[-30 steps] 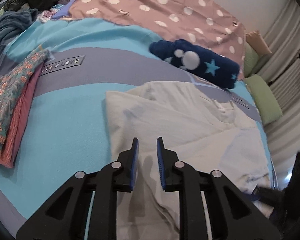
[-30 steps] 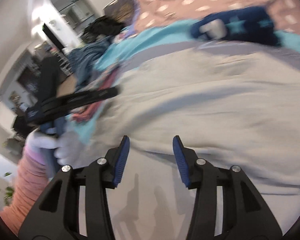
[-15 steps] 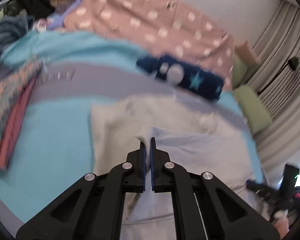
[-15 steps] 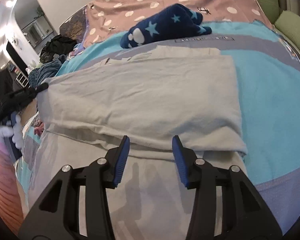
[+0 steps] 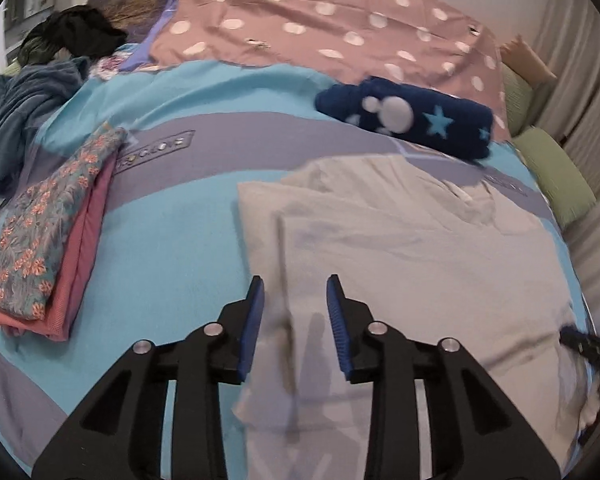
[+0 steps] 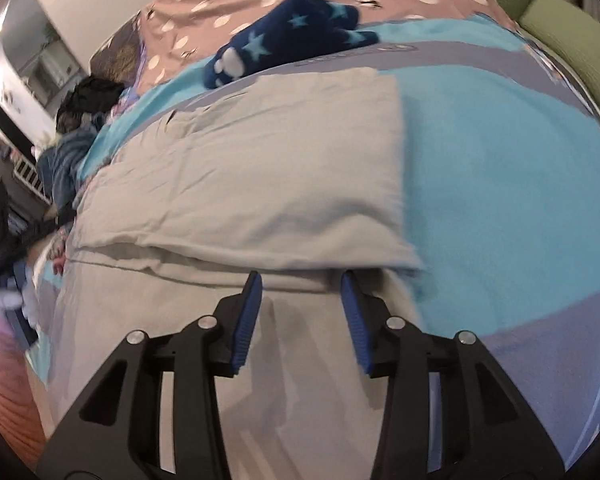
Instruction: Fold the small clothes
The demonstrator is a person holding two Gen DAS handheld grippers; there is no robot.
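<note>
Left wrist view: left hand-held gripper (image 5: 295,298) hangs over the near left part of a pale grey garment (image 5: 412,248); its jaws have just been opening and now stand a moderate way apart, the cloth lying flat below them and not pinched.
Right wrist view: right hand-held gripper (image 6: 301,294) points down at the near folded edge of the same pale grey garment (image 6: 260,184); its jaws have just been closing a little but stand apart, nothing pressed between the blue pads (image 6: 249,316).
Garment, place: spread on the bed, on a turquoise and grey striped cover (image 5: 168,240); seen from the right wrist, one layer is folded over another, with the fold's edge just ahead of the fingertips.
Garment, right edge: lies straight against bare turquoise cover (image 6: 500,168).
Beyond the garment: a dark blue fleece item with stars and white spots (image 5: 412,120) lies at the far side, close to the garment's far edge, partly on a pink dotted sheet (image 5: 320,24).
Left of the garment: a folded stack, floral cloth on top of a coral-red piece (image 5: 48,236), well apart from the garment.
Far left corner: a blue-grey heap of clothing (image 5: 20,116) and a black heap (image 5: 76,32).
Right side of the bed: green pillows (image 5: 556,176) by pale curtains.
Person: an orange-pink sleeve (image 6: 8,392) at the left rim of the right wrist view.
</note>
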